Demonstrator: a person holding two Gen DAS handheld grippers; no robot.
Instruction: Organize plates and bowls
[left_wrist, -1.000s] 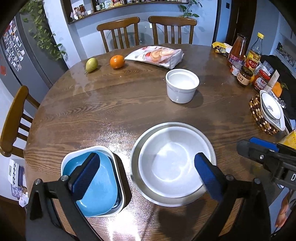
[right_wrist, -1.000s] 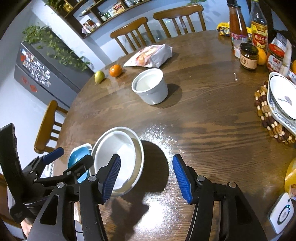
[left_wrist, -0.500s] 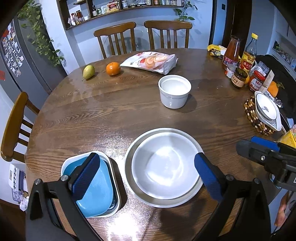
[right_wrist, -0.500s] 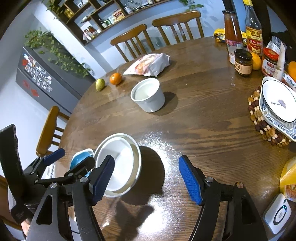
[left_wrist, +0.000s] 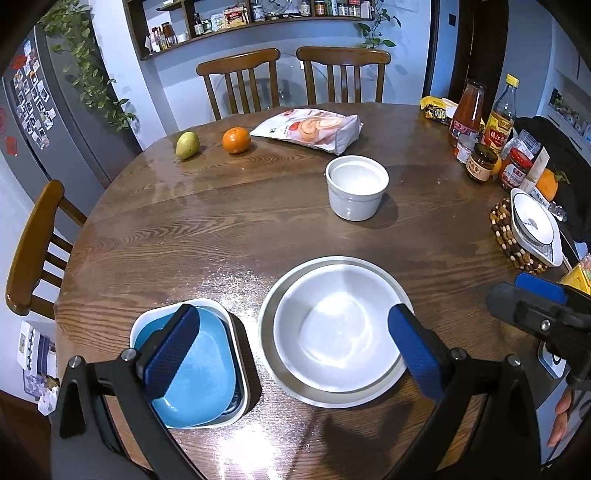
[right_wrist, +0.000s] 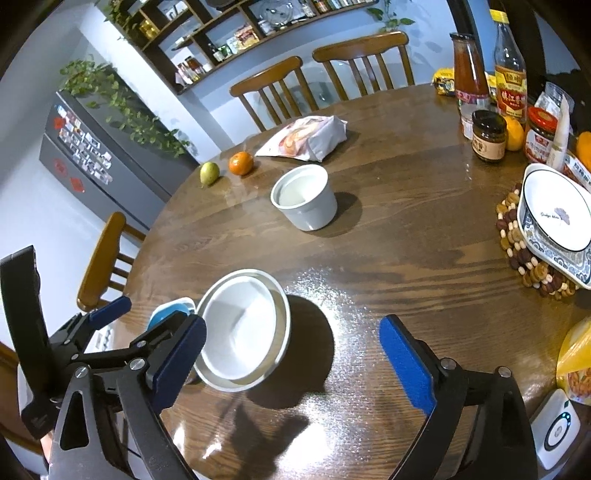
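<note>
A white bowl (left_wrist: 332, 328) sits inside a grey plate (left_wrist: 269, 354) on the round wooden table (left_wrist: 221, 229). To its left a blue dish (left_wrist: 199, 373) is nested in a white square dish (left_wrist: 236, 406). My left gripper (left_wrist: 291, 343) hovers open over the white bowl and touches nothing. In the right wrist view my right gripper (right_wrist: 293, 360) has its jaws opening beside the white bowl (right_wrist: 240, 325); its pads (right_wrist: 406, 362) press on nothing. A deep white bowl (left_wrist: 356, 192) stands alone at mid-table. Another white bowl (right_wrist: 554, 214) rests in a patterned dish on the right.
A beaded trivet (right_wrist: 532, 269) lies under the patterned dish. Jars and bottles (left_wrist: 480, 147) crowd the far right edge. A snack bag (left_wrist: 310, 129), an orange (left_wrist: 236, 140) and a pear (left_wrist: 187, 144) lie at the back. Chairs (left_wrist: 288, 77) ring the table.
The right gripper's jaws have spread much wider apart. The left gripper and the dishes have kept their places.
</note>
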